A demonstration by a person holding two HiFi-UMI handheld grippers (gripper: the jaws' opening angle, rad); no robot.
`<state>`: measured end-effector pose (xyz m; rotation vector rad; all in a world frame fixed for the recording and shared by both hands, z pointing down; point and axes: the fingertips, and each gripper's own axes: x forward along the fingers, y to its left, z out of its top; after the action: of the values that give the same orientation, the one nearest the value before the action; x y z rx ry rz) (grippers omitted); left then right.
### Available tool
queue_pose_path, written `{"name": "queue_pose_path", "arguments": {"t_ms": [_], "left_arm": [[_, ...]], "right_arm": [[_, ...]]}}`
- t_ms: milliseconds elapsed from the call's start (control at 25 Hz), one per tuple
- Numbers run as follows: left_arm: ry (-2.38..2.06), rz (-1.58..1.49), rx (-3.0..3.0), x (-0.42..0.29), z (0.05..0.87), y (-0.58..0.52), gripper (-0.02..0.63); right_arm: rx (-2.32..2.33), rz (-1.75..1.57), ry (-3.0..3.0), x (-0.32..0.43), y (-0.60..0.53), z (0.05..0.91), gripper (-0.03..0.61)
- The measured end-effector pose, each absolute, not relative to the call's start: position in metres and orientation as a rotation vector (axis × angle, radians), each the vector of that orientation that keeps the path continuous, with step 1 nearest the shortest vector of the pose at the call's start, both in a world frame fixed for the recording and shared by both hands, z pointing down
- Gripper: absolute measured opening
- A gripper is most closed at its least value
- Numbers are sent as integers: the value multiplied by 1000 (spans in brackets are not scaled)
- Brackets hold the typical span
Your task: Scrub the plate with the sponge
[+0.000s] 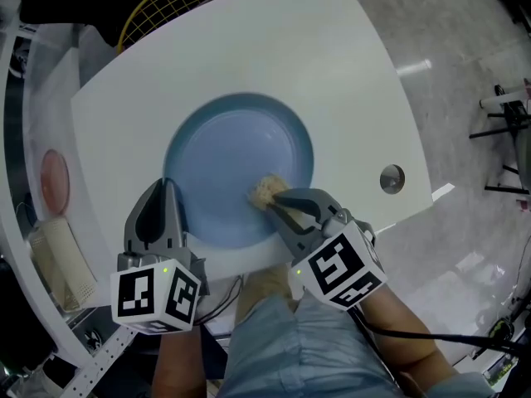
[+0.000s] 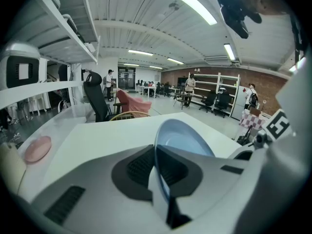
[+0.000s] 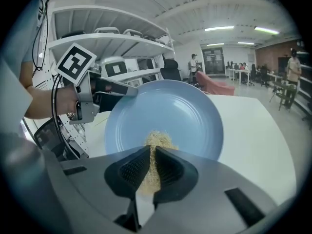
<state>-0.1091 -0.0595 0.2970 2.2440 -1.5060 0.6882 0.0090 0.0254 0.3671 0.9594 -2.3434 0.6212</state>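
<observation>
A light blue plate (image 1: 236, 164) lies on the white table (image 1: 348, 81), its near left rim pinched by my left gripper (image 1: 168, 191), which is shut on it. In the left gripper view the plate's rim (image 2: 161, 145) runs edge-on between the jaws (image 2: 155, 172). My right gripper (image 1: 280, 203) is shut on a tan fibrous sponge (image 1: 265, 190) that presses on the plate's near right part. In the right gripper view the sponge (image 3: 155, 147) sticks out past the jaws onto the plate (image 3: 170, 113), and the left gripper (image 3: 127, 92) holds the rim at left.
A yellow wire basket (image 1: 178, 2) stands beyond the table's far edge. A pink disc (image 1: 54, 179) and a cream block (image 1: 65, 259) lie on a shelf at the left. A round metal fitting (image 1: 392, 178) sits in the table near its right edge. People and chairs are far off.
</observation>
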Motion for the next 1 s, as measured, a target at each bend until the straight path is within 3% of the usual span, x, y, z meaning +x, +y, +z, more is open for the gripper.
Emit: {"name": "queue_pose_path", "arguments": {"t_ms": [1000], "left_arm": [[-1461, 702, 2261, -101, 298, -80, 23]], "right_arm": [[1241, 450, -2188, 60, -48, 365, 40]]}}
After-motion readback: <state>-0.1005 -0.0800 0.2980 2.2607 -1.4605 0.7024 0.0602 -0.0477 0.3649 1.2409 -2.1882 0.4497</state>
